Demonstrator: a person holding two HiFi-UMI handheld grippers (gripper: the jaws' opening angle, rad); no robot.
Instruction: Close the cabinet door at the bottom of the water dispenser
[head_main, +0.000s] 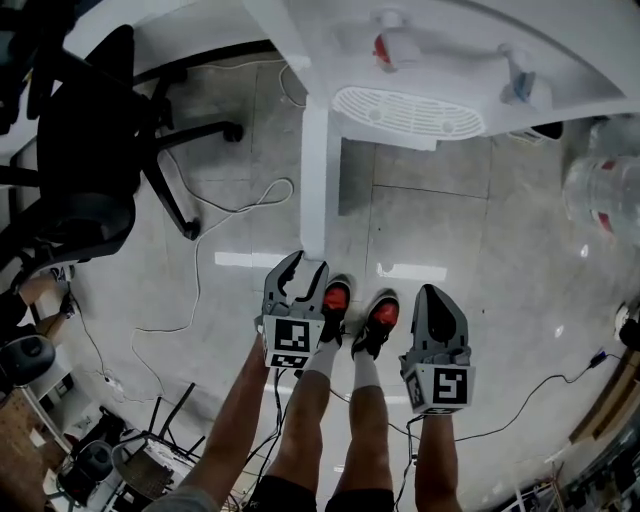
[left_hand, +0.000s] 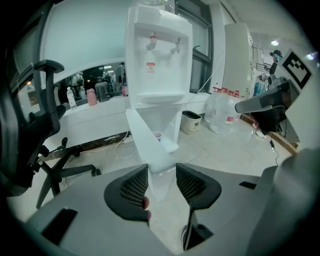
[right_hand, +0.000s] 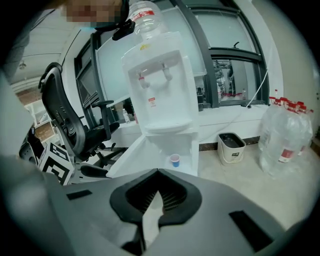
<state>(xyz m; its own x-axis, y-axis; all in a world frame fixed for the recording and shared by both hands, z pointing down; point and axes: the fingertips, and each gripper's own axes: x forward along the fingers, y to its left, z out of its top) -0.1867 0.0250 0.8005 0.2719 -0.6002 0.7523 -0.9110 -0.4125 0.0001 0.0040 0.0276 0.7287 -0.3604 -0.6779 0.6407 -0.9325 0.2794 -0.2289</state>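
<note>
The white water dispenser (head_main: 440, 50) (left_hand: 160, 55) (right_hand: 162, 85) stands ahead. Its bottom cabinet door (head_main: 315, 170) (left_hand: 147, 145) (right_hand: 132, 162) is swung wide open toward me. In the head view my left gripper (head_main: 303, 268) is at the door's free edge. The left gripper view shows my left gripper (left_hand: 162, 172) open, with that edge between the fingertips; whether the pads touch it I cannot tell. My right gripper (head_main: 433, 296) (right_hand: 158, 175) hangs to the right of the door, shut and empty. A small cup (right_hand: 174, 160) sits inside the cabinet.
A black office chair (head_main: 90, 170) (left_hand: 25, 140) stands left of the door, with cables (head_main: 240, 205) on the floor beside it. A bin (right_hand: 231, 147) and large water bottles (right_hand: 285, 135) (head_main: 605, 190) stand to the right. The person's shoes (head_main: 337, 300) are between the grippers.
</note>
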